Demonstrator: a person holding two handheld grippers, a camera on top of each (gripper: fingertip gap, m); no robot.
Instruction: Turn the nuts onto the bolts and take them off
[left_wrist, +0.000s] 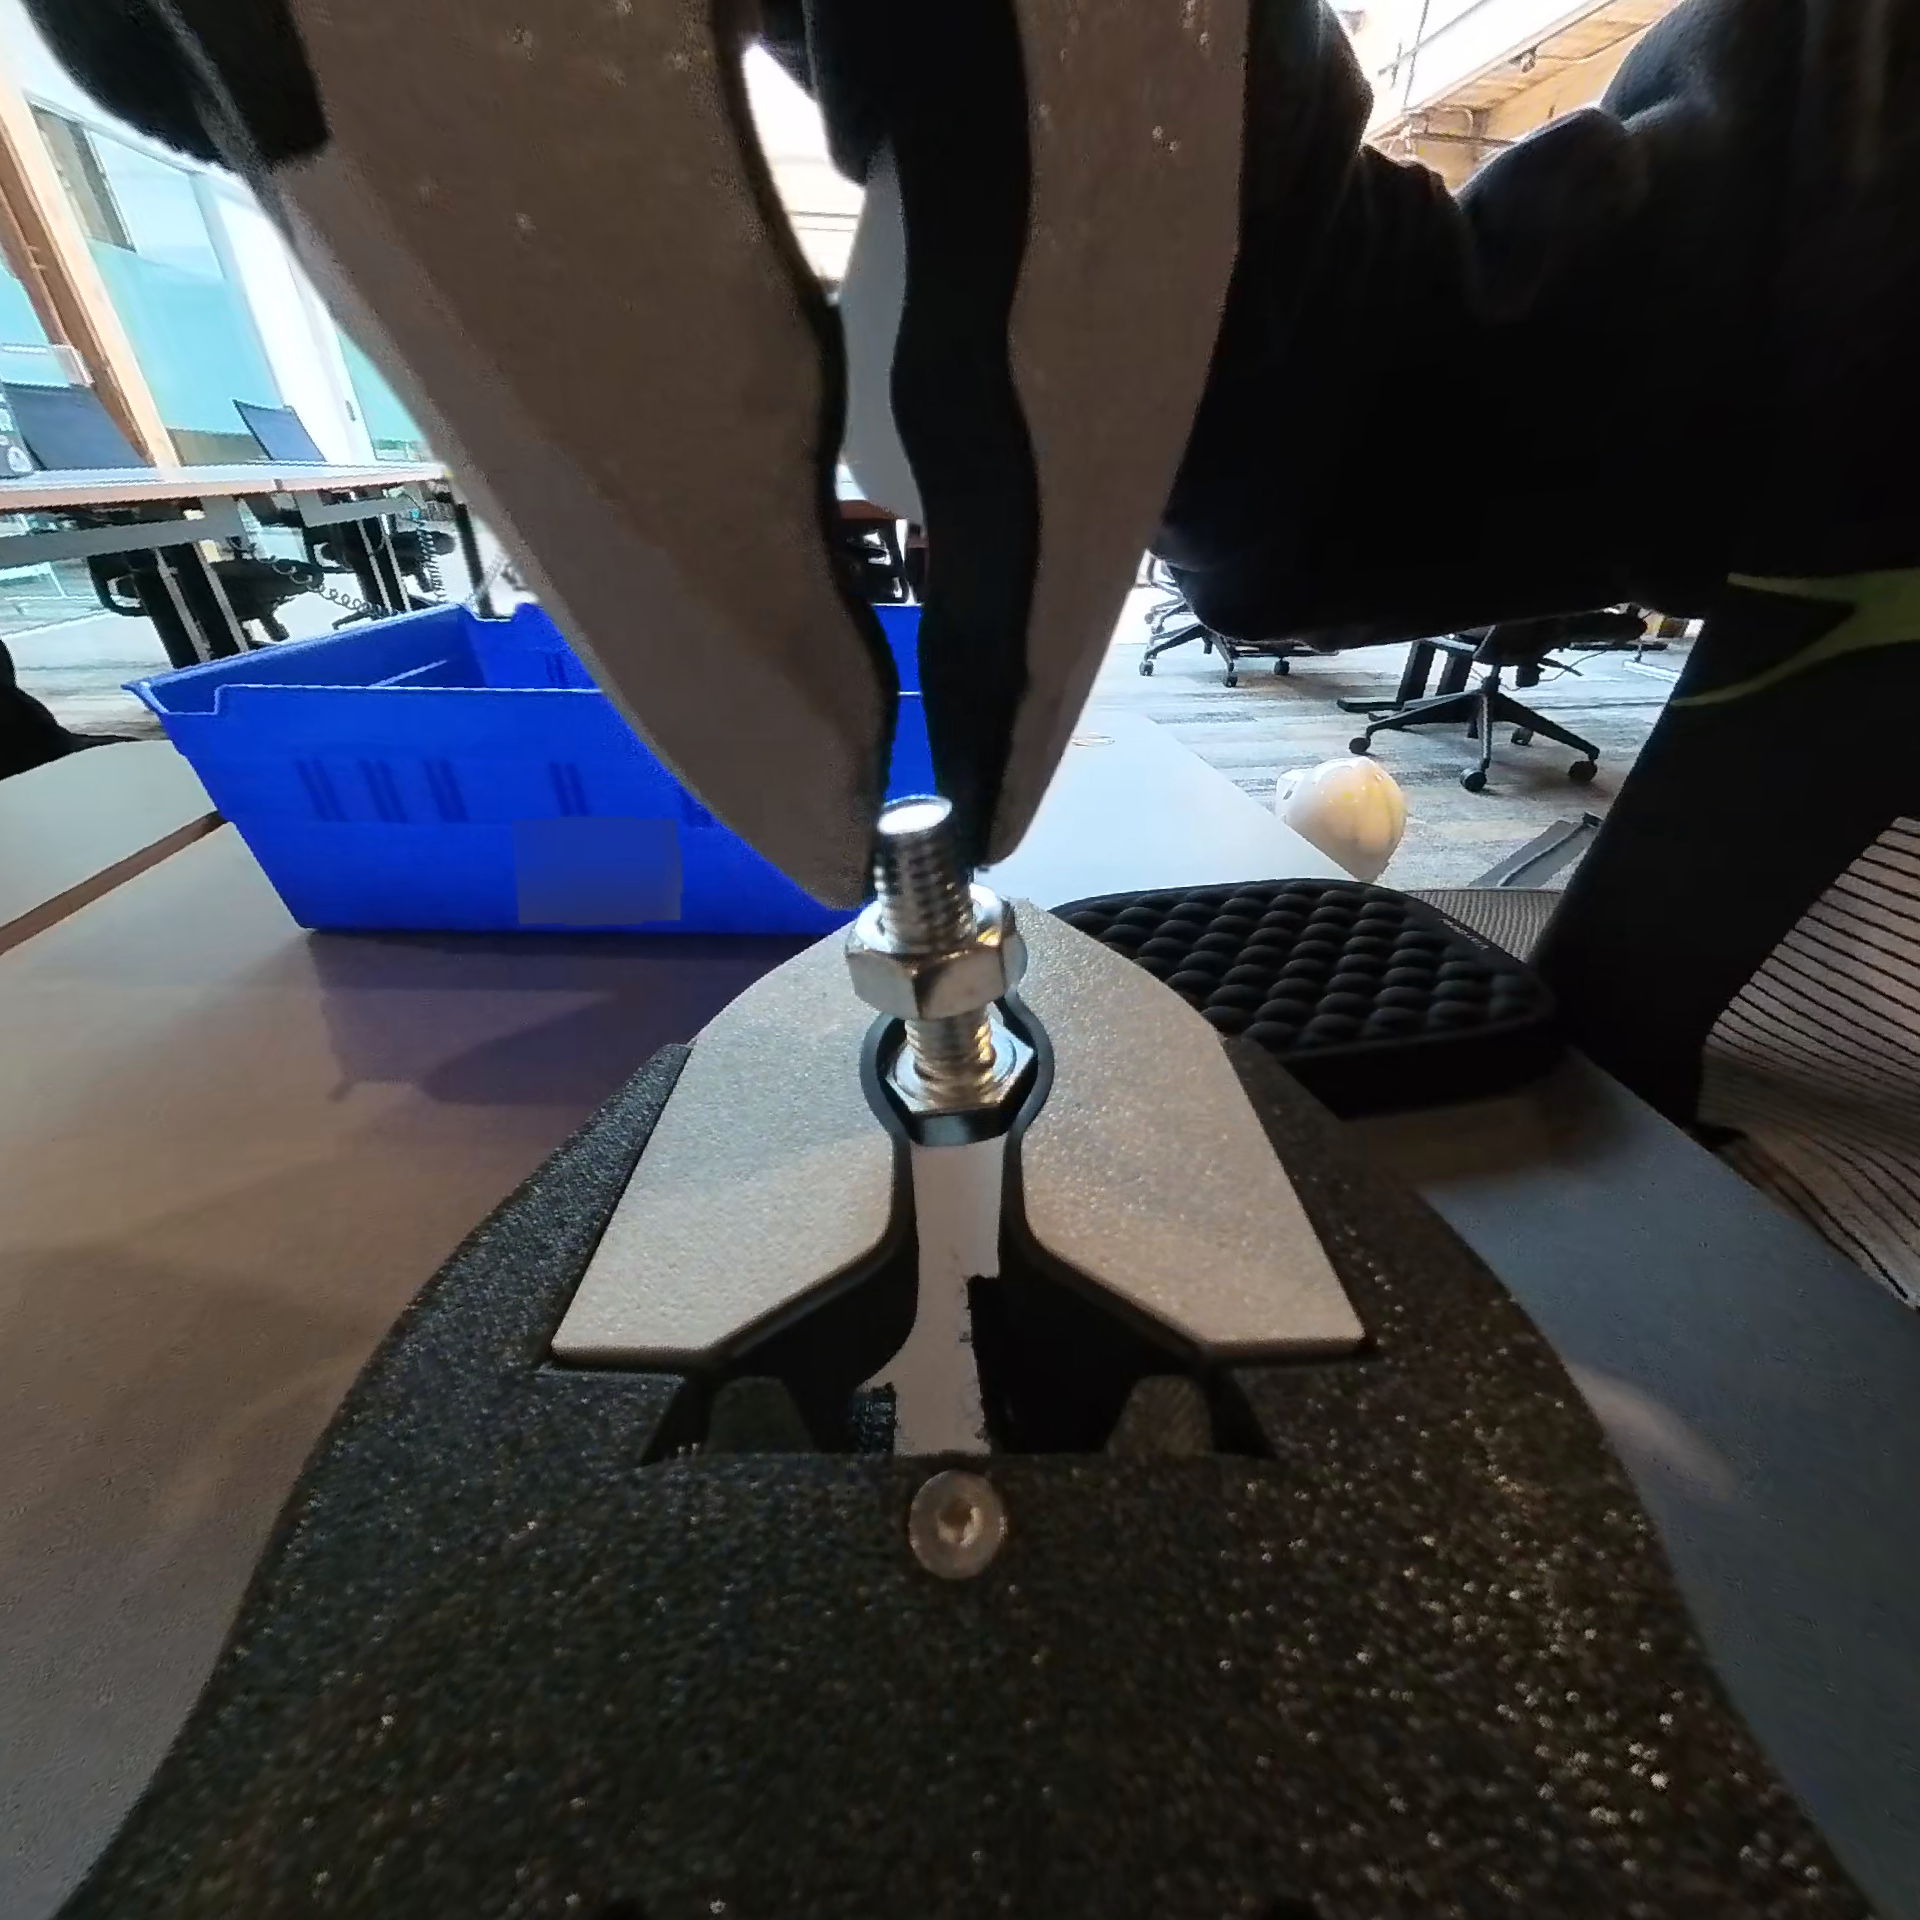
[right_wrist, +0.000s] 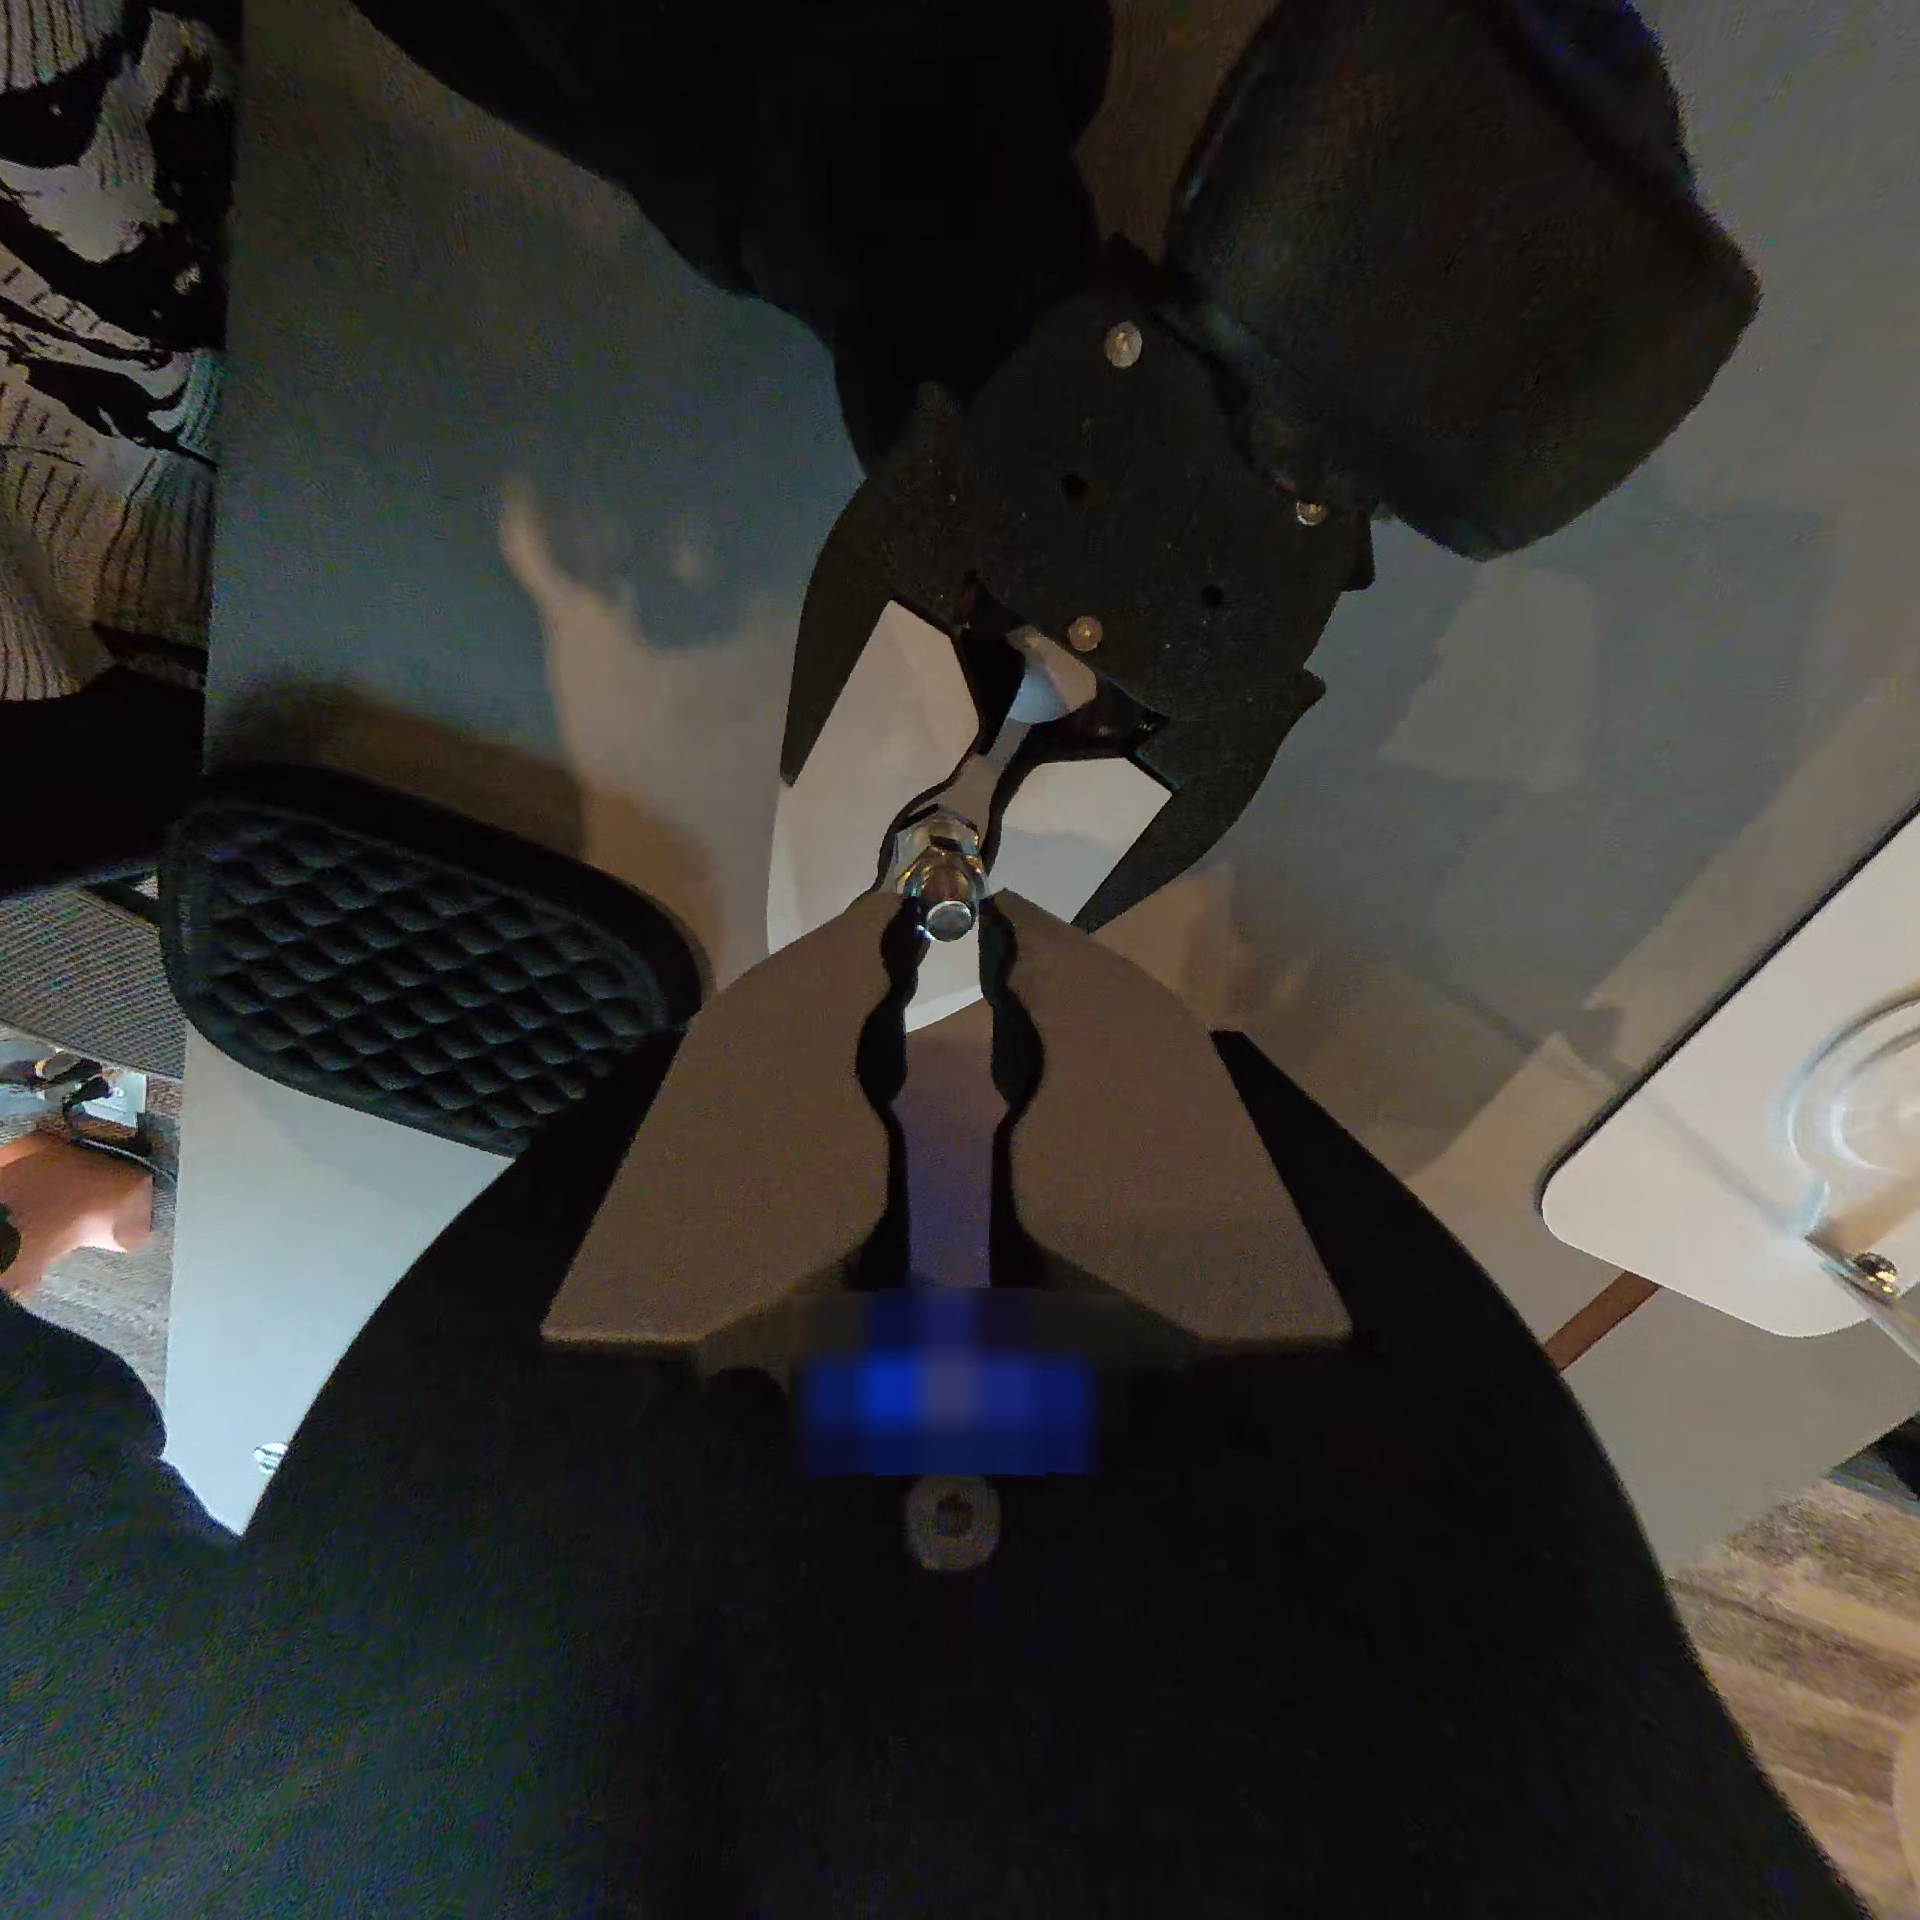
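So the bolt (left_wrist: 928, 940) stands upright with its hex head pinched in the notch of the left gripper (left_wrist: 951, 1091), fingers closed on it, which I'd guess is just to stop it spinning. The nut (left_wrist: 928, 961) sits partway down the thread, with bare thread above and below it. The right gripper (left_wrist: 925, 831) comes straight down from above, its fingers slightly apart around the bolt's tip, not clamping anything as far as I can see, probably lining up to grab the nut. Behind on the table (left_wrist: 260, 1091) are a blue bin (left_wrist: 416, 790) and a black pad (left_wrist: 1320, 966).
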